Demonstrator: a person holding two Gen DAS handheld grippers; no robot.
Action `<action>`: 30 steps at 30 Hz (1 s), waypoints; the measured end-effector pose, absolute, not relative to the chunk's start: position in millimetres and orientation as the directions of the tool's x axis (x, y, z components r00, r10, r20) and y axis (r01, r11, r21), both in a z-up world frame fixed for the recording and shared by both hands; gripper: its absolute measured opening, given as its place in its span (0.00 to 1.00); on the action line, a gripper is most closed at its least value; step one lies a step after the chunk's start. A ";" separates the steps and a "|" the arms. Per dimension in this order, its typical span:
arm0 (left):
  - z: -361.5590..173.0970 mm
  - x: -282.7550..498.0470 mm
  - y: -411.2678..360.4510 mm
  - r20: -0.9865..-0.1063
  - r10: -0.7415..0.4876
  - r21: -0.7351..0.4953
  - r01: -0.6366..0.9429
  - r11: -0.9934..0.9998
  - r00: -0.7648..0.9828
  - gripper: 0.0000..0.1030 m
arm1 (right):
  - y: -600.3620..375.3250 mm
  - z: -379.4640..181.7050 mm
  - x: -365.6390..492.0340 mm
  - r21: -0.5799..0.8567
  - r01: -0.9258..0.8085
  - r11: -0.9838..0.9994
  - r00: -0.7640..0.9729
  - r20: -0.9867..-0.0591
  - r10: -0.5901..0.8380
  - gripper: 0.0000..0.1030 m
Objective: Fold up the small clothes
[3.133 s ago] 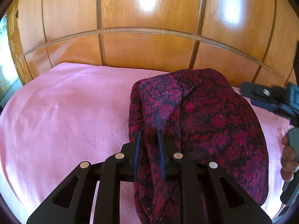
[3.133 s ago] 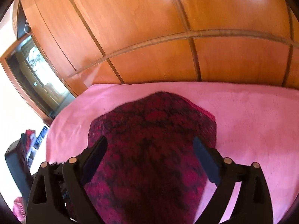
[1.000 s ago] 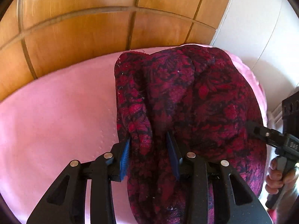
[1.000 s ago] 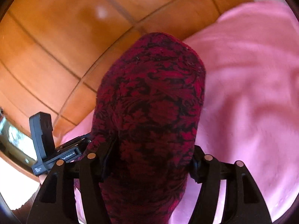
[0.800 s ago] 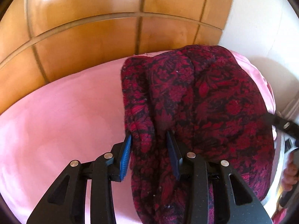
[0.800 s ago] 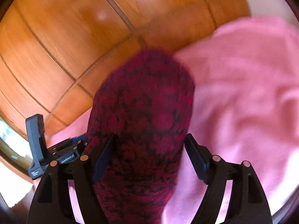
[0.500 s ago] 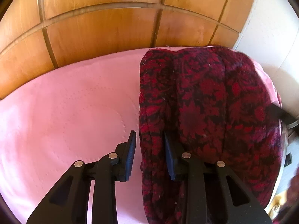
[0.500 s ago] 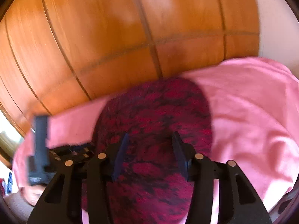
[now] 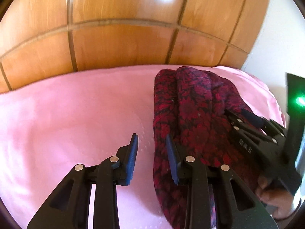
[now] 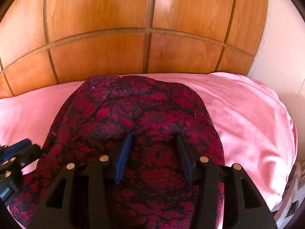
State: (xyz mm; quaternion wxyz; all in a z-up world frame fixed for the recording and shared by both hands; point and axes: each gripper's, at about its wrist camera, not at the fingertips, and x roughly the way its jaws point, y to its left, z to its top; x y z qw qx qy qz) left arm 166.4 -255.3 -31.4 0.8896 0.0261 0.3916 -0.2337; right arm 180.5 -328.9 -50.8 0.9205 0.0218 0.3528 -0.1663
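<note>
Left gripper [image 9: 151, 136] over middle of pink sheet [image 9: 76, 114], jaws narrow, just been closing, gripping nothing, right pad [image 9: 171, 160] just beside left edge of garment. Dark red floral garment [image 9: 190, 114] folded into a long bundle, lying on right part of sheet, far end near sheet's back edge under wooden panel [image 9: 124, 43]. Right gripper [image 10: 154, 136] low over garment at sheet's right part, jaws about half apart, just been closing, flat cloth between pads, no pinch seen

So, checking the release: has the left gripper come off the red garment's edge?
Yes. The left gripper shifted left off the red garment, over the pink sheet.
</note>
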 end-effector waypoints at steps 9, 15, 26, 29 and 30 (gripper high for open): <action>-12.9 126.8 -226.3 -0.632 -0.385 -0.104 0.418 0.902 0.673 0.50 | -352.2 -31.7 149.0 0.069 0.343 0.937 0.739 -0.635 -0.224 0.60; -8.6 117.2 -217.5 -0.620 -0.346 -0.073 0.388 0.919 0.704 0.50 | -345.0 -19.9 124.8 0.098 0.362 0.927 0.751 -0.621 -0.227 0.72; -14.6 111.2 -196.1 -0.629 -0.303 -0.076 0.332 0.940 0.716 0.50 | -288.7 -39.7 113.5 0.002 0.300 0.954 0.749 -0.620 -0.234 0.78; -13.3 108.2 -191.8 -0.625 -0.292 -0.071 0.321 0.945 0.723 0.50 | -278.0 -43.1 116.1 -0.048 0.299 0.953 0.747 -0.610 -0.265 0.78; -13.0 107.8 -190.7 -0.626 -0.291 -0.072 0.318 0.946 0.724 0.51 | -275.5 -42.6 116.2 -0.052 0.299 0.953 0.746 -0.610 -0.268 0.78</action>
